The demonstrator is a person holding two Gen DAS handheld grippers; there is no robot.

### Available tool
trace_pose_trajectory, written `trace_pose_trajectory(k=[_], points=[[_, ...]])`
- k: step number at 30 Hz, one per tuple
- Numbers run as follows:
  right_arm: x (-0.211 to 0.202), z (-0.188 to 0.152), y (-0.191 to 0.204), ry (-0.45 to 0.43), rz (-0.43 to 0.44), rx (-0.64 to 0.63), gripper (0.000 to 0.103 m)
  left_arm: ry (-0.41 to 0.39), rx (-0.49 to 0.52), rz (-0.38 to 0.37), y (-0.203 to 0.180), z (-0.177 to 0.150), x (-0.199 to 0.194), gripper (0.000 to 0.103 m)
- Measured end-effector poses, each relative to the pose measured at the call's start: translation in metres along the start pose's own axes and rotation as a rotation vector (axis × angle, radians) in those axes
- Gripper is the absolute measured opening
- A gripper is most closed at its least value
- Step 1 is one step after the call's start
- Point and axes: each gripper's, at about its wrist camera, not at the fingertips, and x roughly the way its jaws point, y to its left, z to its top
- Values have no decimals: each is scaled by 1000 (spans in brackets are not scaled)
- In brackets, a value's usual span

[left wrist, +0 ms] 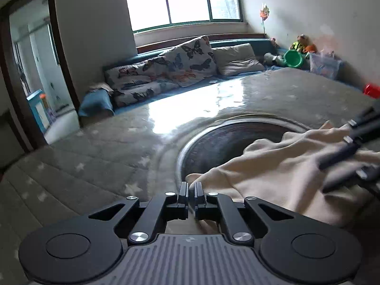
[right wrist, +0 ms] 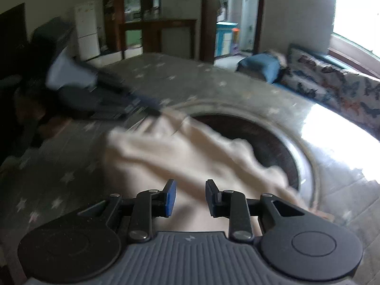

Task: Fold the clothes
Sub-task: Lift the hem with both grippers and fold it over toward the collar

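While the left wrist view looks across a grey star-patterned mat (left wrist: pixel 99 156), a cream garment (left wrist: pixel 273 173) lies crumpled at the near right, its left edge draped over the rim of a dark round inset (left wrist: pixel 220 140) in the mat. The cloth is soft and thick, bunched into broad folds, with a corner reaching the left gripper (left wrist: pixel 191 194). That gripper's jaws are pressed together; whether a fold of cloth is pinched between them cannot be told. The right gripper (left wrist: pixel 344 156) comes in blurred from the far right, over the garment. Butterfly-print cushions (left wrist: pixel 175 66) line the far wall under a window (left wrist: pixel 182 0).

From the right wrist view, the same cream garment (right wrist: pixel 180 156) spreads from the near centre towards the far left, rumpled and motion-blurred, its right side overlapping the round inset (right wrist: pixel 268 140). The right gripper (right wrist: pixel 191 197) stands partly open with the cloth just beyond and beneath its fingers, gripping nothing. The left gripper (right wrist: pixel 156 112) appears blurred at the garment's far left edge.
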Motion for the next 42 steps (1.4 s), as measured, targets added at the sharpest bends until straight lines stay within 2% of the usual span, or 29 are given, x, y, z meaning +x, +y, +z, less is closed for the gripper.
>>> trace_pose_trajectory(k=[4,8,11,13,15,17,19,21,27,30,32,35,38,42], points=[[-6,-8,11,-7,-9,-39,24,43,3,7,-1,-6,11,7],[-19,0,12,-49,14,-31,24,20,5,42,1,-3,8,9],[-16,7,17,-65,53,-40,24,-17,-22,3,4,8,2,9],[-11,8,24,-63,81,-54,24,-22,28,-30,-4,12,4,9],[-6,6,32,-55,91,-78,24,-4,69,-65,-12,15,12,15],[-2,3,37,-48,83,-87,20,23,80,-74,-16,17,24,16],[1,1,38,-45,81,-84,7,44,74,-87,-15,18,36,16],[1,-1,40,-53,82,-89,5,53,82,-85,-16,17,43,10],[-1,-10,54,-46,95,-154,4,34,138,-32,-24,12,50,7],[1,-14,57,-19,123,-158,2,31,117,-24,-21,13,49,9],[-1,-17,58,-22,106,-160,2,28,100,-26,-20,15,45,10],[-22,-20,47,-73,93,-68,3,-15,88,-23,-23,17,21,10],[-39,-25,30,-89,13,23,4,-56,103,-77,-36,12,-7,10],[-46,-45,6,-43,-86,122,4,-65,158,-156,-60,-5,-35,10]])
